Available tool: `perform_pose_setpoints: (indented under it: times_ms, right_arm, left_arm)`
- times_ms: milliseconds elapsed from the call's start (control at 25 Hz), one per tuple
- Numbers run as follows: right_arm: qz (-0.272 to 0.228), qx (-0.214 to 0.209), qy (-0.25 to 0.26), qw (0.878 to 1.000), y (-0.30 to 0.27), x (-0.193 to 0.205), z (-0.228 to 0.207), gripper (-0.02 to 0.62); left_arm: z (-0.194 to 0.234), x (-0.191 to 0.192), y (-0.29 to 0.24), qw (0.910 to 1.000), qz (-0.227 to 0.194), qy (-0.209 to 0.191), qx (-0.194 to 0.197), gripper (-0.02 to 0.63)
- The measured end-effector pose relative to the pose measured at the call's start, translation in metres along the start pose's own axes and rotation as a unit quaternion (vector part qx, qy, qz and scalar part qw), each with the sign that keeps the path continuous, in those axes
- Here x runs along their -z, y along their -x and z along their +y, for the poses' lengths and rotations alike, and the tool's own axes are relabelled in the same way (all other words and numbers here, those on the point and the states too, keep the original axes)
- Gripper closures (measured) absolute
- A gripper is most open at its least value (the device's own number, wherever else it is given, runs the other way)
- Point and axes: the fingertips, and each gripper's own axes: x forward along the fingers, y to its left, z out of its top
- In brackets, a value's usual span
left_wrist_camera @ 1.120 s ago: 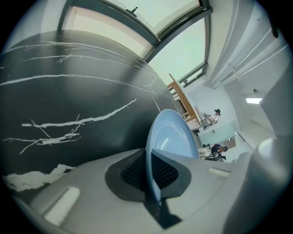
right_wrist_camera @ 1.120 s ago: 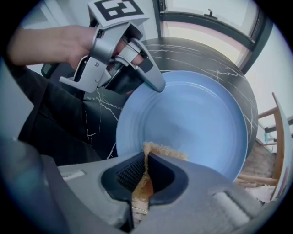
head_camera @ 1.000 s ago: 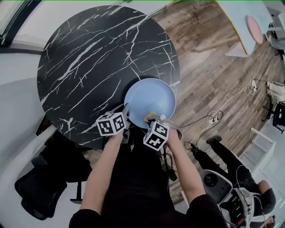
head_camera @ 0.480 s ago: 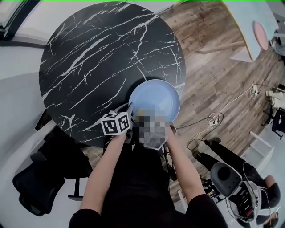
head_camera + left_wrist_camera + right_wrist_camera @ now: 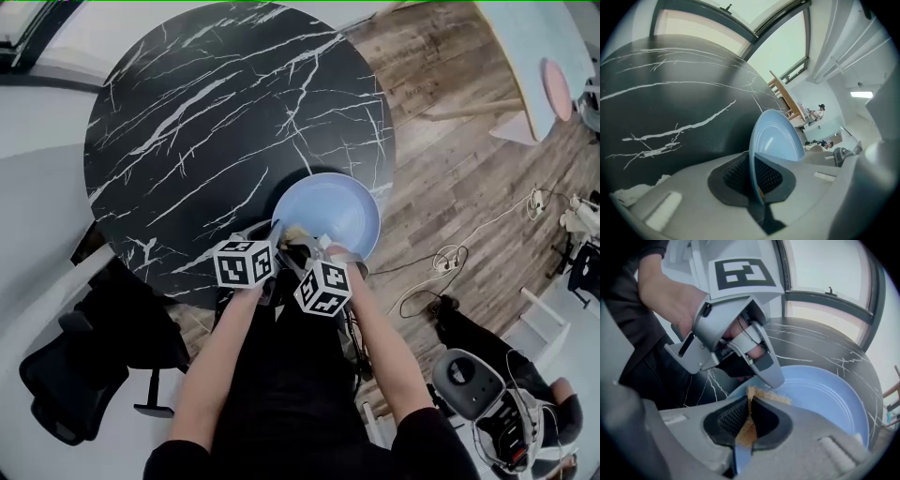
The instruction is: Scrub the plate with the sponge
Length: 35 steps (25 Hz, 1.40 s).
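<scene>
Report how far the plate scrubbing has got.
Done: the left hand-held gripper is shut on the blue plate by its near rim, at the edge of the black marble table, and the right hand-held gripper is shut on the tan sponge. In hand: the sponge sits at the plate's near edge. Left: scrubbing the rest of the plate; no dirt or suds show, so cleanliness can't be judged.

A pale blue plate (image 5: pixel 780 138) is being pinched between the grey jaws of the left gripper (image 5: pixel 752 176), whose pads are being shown as black and ribbed. A tan, fuzzy sponge (image 5: pixel 746 430) is being squeezed between the matching grey jaws of the right gripper (image 5: pixel 749 418). Beyond both pairs of jaws, a black counter (image 5: pixel 670 93) veined in white is being seen. Black-and-white square markers are being carried on each cube (image 5: pixel 246 262).
</scene>
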Motion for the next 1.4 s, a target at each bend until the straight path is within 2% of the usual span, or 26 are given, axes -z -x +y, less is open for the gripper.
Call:
perform_pose_setpoints:
  times_ms: [360,560,840,1160,1400]
  right_arm:
    - [0.014,-0.017,0.058,0.998,0.005,0.002,-0.022,0.571]
    - [0.000,-0.024,0.048,0.999,0.009,0.001,-0.040,0.571]
    - [-0.010,-0.008,0.036,0.999,0.014,-0.002,-0.066,0.571]
    - [-0.025,0.053,-0.025,0.998,0.023,0.002,-0.098,0.571]
    - [-0.025,0.108,-0.081,0.991,0.036,0.016,-0.123,0.571]
  left_arm:
    - [-0.001,0.001,0.001,0.9997,0.015,-0.017,-0.002,0.591]
    - [-0.001,0.000,0.000,0.9998,0.012,-0.016,-0.010,0.590]
    - [0.000,0.001,0.001,0.9999,0.005,0.000,-0.009,0.591]
    - [0.000,0.003,0.001,0.9998,-0.001,0.011,-0.014,0.591]
    - [-0.001,0.005,0.001,0.9996,-0.010,0.022,-0.016,0.591]
